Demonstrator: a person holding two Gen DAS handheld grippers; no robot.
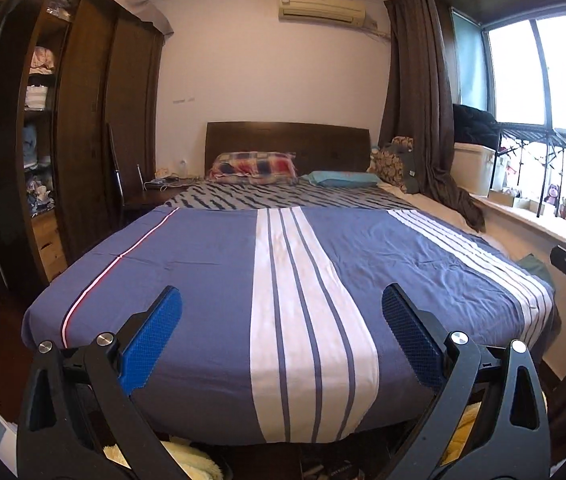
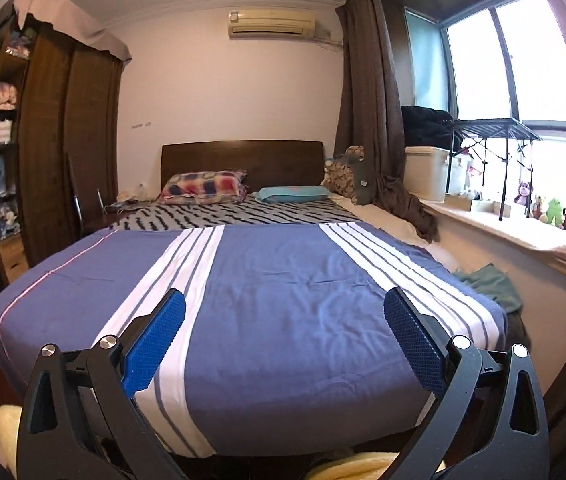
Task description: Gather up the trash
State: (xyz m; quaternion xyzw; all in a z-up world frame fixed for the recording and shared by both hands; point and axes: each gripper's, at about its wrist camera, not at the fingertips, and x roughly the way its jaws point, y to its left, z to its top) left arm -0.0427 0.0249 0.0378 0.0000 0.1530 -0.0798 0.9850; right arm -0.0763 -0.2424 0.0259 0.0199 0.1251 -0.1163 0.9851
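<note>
Scene: I stand at the foot of a bed (image 1: 219, 280) with a blue, white-striped cover, holding one claw in each hand.
Left claw (image 1: 281, 340): spread wide, holding nothing, aimed over the foot of the bed.
Right claw (image 2: 285, 340): also spread and empty, pointed the same way. In the left view its black body shows at the far right edge, with a bit of my hand beneath it.
Trash: I see none yet. The cover is smooth and bare, and no bin or bag is in view.
Step in hand: I judge this to be searching. It pays to sweep both cameras slowly along the bed edges, the nightstand (image 1: 151, 196) and the windowsill (image 2: 503, 232) before committing a claw.
Likely spots: small items lie on the nightstand, too small to tell apart. A green cloth (image 2: 491, 284) lies just beside the bed near the window wall; it looks like fabric, not rubbish.
Hidden: the floor is mostly cut off. Only scraps of yellow fluffy fabric (image 2: 363, 466) show below the claws.
</note>
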